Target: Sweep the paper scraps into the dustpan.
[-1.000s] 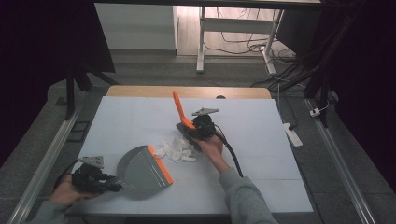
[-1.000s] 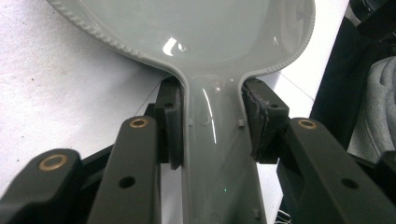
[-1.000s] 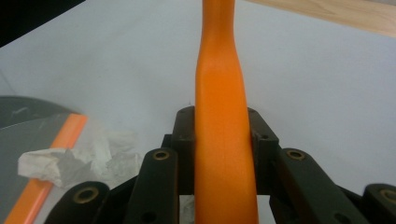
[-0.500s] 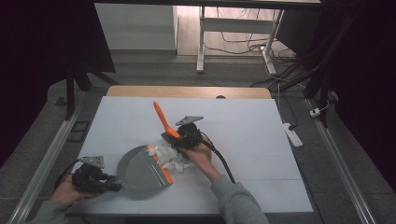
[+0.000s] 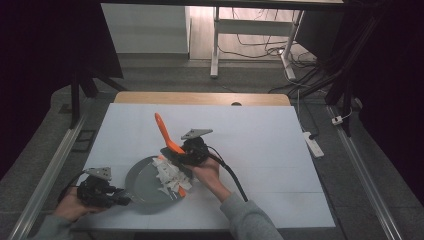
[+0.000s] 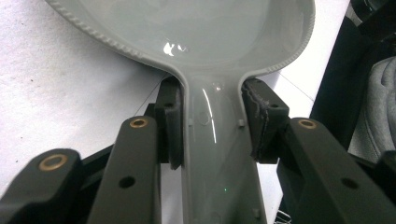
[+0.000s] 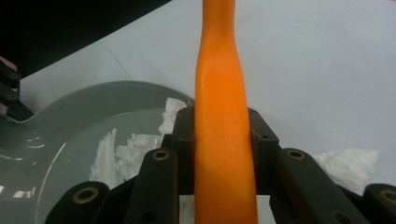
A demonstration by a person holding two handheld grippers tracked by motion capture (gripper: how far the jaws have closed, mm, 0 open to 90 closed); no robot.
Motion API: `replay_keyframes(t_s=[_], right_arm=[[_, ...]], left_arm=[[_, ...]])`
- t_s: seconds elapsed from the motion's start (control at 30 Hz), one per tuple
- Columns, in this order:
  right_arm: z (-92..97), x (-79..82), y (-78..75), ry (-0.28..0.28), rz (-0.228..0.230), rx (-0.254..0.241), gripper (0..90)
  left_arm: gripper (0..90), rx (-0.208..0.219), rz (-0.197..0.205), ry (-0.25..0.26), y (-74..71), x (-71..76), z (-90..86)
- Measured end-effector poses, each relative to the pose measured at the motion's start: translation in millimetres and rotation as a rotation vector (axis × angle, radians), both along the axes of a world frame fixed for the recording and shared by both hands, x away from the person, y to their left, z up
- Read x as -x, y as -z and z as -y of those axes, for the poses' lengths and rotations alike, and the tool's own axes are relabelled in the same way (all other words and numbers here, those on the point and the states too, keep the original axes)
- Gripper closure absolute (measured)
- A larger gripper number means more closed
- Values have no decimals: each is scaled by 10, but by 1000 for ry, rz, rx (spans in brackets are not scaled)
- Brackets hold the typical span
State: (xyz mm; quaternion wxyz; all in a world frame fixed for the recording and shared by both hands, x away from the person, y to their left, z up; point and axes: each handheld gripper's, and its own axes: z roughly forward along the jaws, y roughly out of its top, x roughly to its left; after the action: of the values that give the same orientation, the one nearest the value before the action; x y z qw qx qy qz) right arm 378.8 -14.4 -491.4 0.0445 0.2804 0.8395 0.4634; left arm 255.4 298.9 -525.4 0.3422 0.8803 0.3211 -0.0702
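A grey dustpan (image 5: 147, 187) lies flat on the white table near its front left. Its handle (image 6: 217, 140) is clamped between the pads of my left gripper (image 5: 117, 199), which is shut on it. My right gripper (image 5: 184, 154) is shut on the orange handle of a brush (image 5: 164, 131), seen up close as an orange bar (image 7: 222, 140) between the pads. The brush head sits at the dustpan's orange lip. White paper scraps (image 5: 170, 175) lie in the pan's mouth, and the scraps (image 7: 126, 151) also rest on the grey pan (image 7: 56, 140). One scrap (image 7: 348, 165) lies on the table beside the brush.
The white table top (image 5: 260, 140) stretches wide to the right and back. A wooden strip (image 5: 200, 98) edges the far side. A white power strip (image 5: 311, 143) lies off the table's right edge. Metal rails run along both sides on the floor.
My right gripper has swept the brush leftward and toward the front, pushing the paper scraps from the table into the dustpan's mouth. The left gripper and dustpan have stayed put.
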Motion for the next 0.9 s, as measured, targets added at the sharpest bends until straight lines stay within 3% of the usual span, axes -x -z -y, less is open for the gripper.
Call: replay_keyframes(t_s=[0.2,0.27,0.43,0.9], right_arm=[[157,-55,-183,57,49,-63,701],[242,-115,-264,96,89,-40,701],[315,-254,-264,144,116,22,701],[418,-633,-100,263,108,130,701]], left_arm=[[613,2,-2,-1,-2,2,-3],[613,2,-2,-2,-1,4,-3],[613,1,-3,-1,-1,6,-3],[613,7,-7,-3,7,8,-5]])
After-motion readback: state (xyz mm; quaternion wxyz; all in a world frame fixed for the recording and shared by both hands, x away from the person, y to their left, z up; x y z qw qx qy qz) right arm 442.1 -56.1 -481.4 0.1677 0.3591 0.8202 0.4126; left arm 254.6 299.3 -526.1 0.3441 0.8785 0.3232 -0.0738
